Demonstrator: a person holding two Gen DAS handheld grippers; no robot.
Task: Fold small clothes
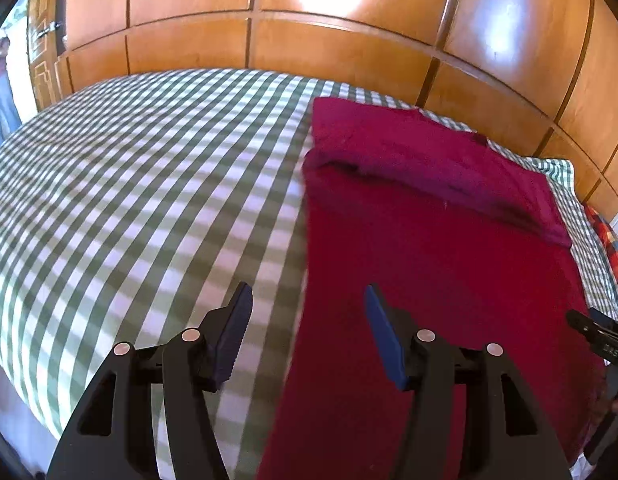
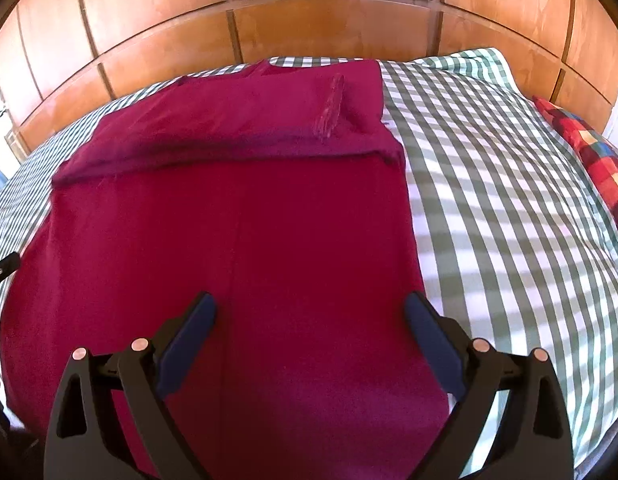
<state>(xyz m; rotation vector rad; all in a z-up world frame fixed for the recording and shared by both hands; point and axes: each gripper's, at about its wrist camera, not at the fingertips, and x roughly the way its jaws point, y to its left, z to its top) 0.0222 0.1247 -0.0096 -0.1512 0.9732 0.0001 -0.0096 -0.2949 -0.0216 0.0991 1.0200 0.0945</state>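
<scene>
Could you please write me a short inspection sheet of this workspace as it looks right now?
Surface: bed with a green and white checked sheet, smooth.
Job's things: dark red garment laid flat, its far part folded over into a band across the top.
Clutter: red checked cloth at the bed's right edge, apart from the garment.
Grippers: left gripper open, over the garment's left edge, nothing between its pads; right gripper open wide above the garment's near part, holding nothing.
Cables: nothing seen.
Surroundings: wooden panelled wall behind the bed; a door at far left.
</scene>
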